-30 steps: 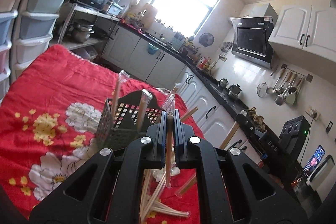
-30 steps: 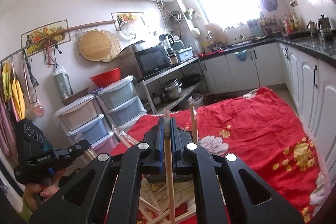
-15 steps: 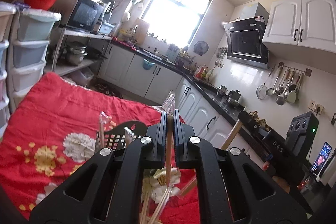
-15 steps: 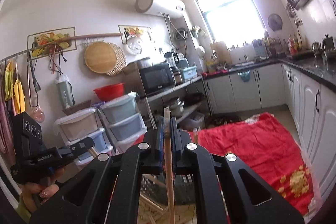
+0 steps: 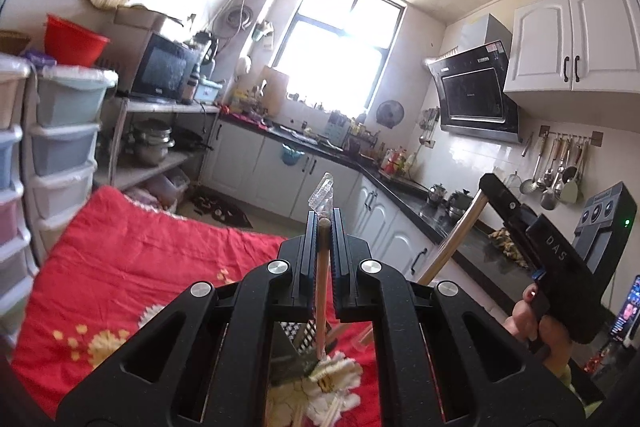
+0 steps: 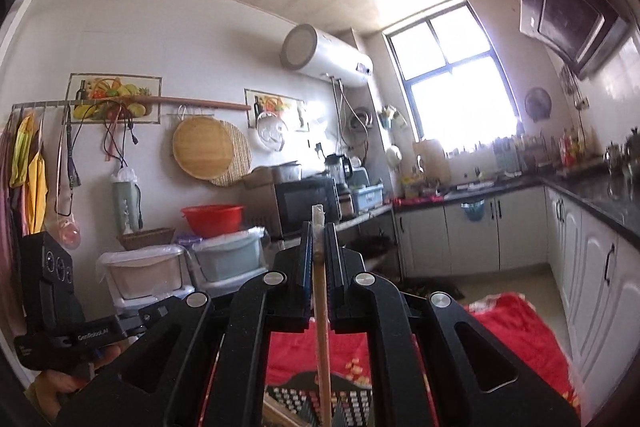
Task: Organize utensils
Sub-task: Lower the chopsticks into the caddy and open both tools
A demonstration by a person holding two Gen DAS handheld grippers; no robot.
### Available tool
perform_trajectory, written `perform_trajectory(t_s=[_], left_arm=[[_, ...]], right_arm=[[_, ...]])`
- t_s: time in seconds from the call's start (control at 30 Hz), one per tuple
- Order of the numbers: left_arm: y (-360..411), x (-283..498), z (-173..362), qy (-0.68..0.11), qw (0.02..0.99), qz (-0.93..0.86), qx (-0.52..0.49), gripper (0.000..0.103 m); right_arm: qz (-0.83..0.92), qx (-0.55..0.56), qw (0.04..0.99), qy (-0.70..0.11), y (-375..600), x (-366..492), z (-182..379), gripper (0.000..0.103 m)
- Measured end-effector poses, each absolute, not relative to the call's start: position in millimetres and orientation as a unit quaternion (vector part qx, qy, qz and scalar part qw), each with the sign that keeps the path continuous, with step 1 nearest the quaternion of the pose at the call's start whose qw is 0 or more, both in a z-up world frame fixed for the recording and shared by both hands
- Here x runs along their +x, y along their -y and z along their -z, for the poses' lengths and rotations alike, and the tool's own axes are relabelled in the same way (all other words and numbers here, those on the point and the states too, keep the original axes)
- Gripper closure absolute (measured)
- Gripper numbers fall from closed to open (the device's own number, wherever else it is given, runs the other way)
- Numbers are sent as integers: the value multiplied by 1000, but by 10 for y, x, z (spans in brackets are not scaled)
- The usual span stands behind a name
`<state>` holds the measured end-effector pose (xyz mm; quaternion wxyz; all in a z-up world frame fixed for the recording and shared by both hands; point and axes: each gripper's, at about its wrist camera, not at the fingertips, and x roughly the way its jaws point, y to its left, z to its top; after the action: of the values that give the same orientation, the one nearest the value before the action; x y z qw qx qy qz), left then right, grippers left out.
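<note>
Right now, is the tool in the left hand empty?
No, the left gripper has its fingers shut on a wooden chopstick that hangs down over the red floral cloth.

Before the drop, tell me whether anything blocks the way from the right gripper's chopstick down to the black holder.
Nothing visible does. The chopstick hangs from the right gripper straight over the black perforated holder, with open air between them.

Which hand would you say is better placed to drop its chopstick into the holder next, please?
Probably right. Both claws are shut on a chopstick, but the right claw has its chopstick hanging straight over the holder; in the left view the holder sits lower, mostly hidden.
</note>
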<state>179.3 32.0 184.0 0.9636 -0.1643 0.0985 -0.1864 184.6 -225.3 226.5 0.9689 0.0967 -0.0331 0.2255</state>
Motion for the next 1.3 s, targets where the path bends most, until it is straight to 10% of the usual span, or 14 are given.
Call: perform_trajectory(t_s=[1.3], left_arm=[[-76, 2350, -1535, -81, 983, 107, -122, 100]], right_arm=[[-198, 87, 976, 23, 1902, 2413, -1867, 97]])
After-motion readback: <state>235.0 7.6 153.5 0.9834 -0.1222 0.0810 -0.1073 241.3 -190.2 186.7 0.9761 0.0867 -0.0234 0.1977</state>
